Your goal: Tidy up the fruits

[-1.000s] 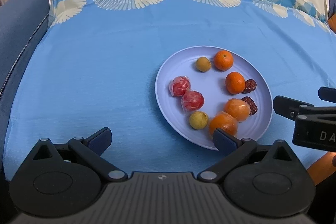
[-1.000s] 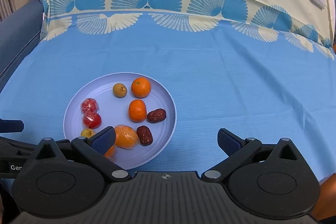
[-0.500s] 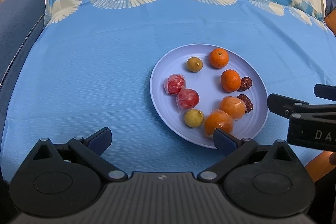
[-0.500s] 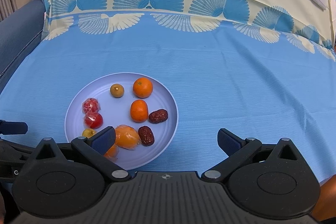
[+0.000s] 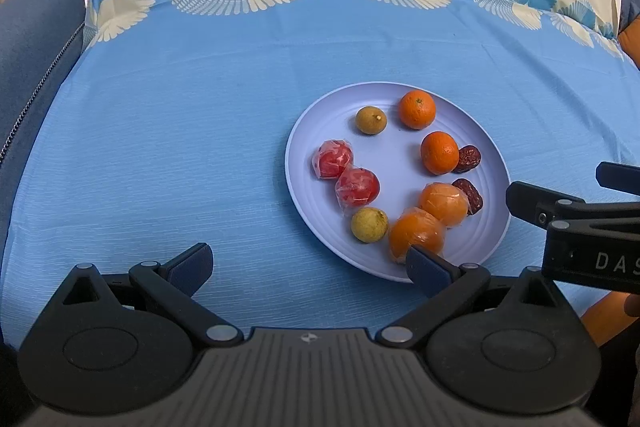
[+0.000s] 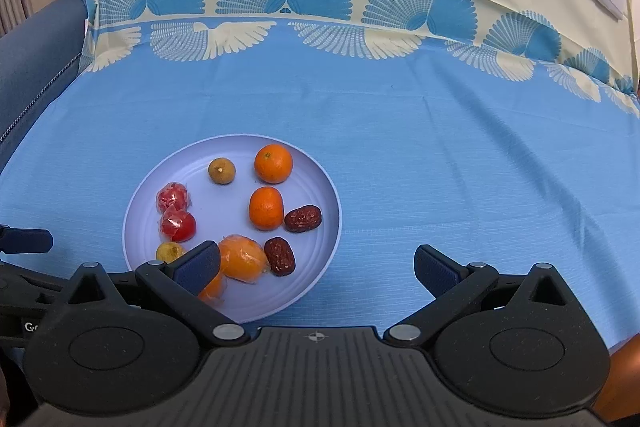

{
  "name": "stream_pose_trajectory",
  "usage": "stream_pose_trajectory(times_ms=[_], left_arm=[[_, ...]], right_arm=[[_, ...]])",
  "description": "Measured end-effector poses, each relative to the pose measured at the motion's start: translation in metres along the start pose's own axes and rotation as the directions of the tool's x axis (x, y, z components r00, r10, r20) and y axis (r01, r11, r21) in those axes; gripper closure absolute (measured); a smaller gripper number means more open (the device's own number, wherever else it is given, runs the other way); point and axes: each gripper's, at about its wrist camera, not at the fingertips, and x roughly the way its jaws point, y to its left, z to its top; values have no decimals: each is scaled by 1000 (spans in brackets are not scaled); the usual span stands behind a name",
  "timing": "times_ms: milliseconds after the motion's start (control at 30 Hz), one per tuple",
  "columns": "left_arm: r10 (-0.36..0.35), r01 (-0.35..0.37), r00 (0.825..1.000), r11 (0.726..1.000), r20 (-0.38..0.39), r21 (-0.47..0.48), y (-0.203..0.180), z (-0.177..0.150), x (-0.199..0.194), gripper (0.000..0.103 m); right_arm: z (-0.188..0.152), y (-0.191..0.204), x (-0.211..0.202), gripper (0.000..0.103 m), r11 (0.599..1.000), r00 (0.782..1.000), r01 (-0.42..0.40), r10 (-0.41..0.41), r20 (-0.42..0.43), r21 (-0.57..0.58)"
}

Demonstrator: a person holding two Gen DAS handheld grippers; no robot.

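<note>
Now, left wrist view
Left gripper (image 5: 308, 261): jaws spread wide, holding nothing, low over the cloth (image 5: 160, 147).
Plate (image 5: 320, 235): ahead and right of the jaw gap; its near rim lies just behind the right finger.
Wrapped oranges (image 5: 416, 233): two, touching each other; the nearer one sits right at the right fingertip, whether it touches cannot be told.
Bare oranges (image 5: 439, 151): two, farther ahead on the plate's right half.
Wrapped red fruits (image 5: 357, 186): two, side by side on the plate's left half.
Small yellow-brown fruits (image 5: 369, 224): one near, one at the far side.
Dates (image 5: 468, 195): two, along the right rim.
Right gripper (image 5: 560, 195): enters from the right edge, beside the plate's rim.

Right wrist view
Right gripper (image 6: 318, 265): jaws wide apart and empty.
Plate (image 6: 308, 279): ahead and left, reaching into the gap's left part.
Wrapped orange (image 6: 242, 258): just beside the left fingertip; a second one shows partly behind that finger.
Dates (image 6: 280, 255): inside the gap's left side and just ahead of it.
Cloth (image 6: 440, 167): fills the gap's right part.
Left gripper (image 6: 24, 241): at the far left edge.
</note>
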Motion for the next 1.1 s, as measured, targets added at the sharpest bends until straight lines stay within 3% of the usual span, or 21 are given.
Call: stream_pose_trajectory(times_ms=[1100], left_arm=[[-18,18,1000,1000,-6,-13,-1,2,1,0]], right_arm=[[1,-1,2,1,1000,1000,-6,6,0,6]])
